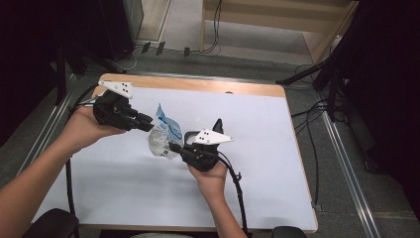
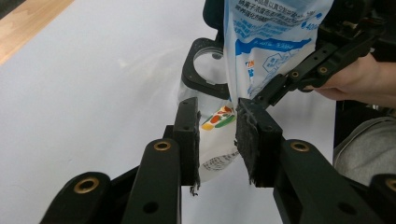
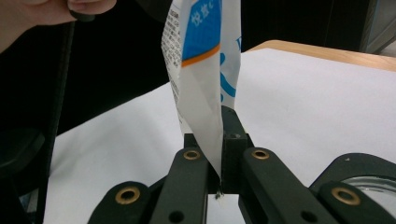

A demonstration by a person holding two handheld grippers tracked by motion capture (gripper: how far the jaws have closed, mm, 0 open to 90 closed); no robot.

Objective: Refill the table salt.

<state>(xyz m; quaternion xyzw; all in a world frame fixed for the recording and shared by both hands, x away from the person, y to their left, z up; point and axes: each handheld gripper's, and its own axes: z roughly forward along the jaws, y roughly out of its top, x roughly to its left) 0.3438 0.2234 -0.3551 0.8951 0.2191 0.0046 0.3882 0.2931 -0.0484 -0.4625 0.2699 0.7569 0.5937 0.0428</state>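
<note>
A blue and white printed plastic pouch (image 1: 162,131) hangs upright above the white table between both grippers. My right gripper (image 1: 172,146) is shut on the pouch's thin lower edge (image 3: 205,70), its jaws (image 3: 219,140) pressed together on the film. My left gripper (image 1: 150,124) reaches the pouch from the left. In the left gripper view its jaws (image 2: 217,121) stand apart, with the pouch's bottom part (image 2: 266,42) showing in the gap between them. Whether they touch the film I cannot tell.
A black ring with a clear middle (image 1: 190,136) lies on the white sheet (image 1: 257,129) just beside the right gripper. The table's wooden edge (image 1: 198,84) runs along the back. Cables trail from both grippers; dark stands flank the table.
</note>
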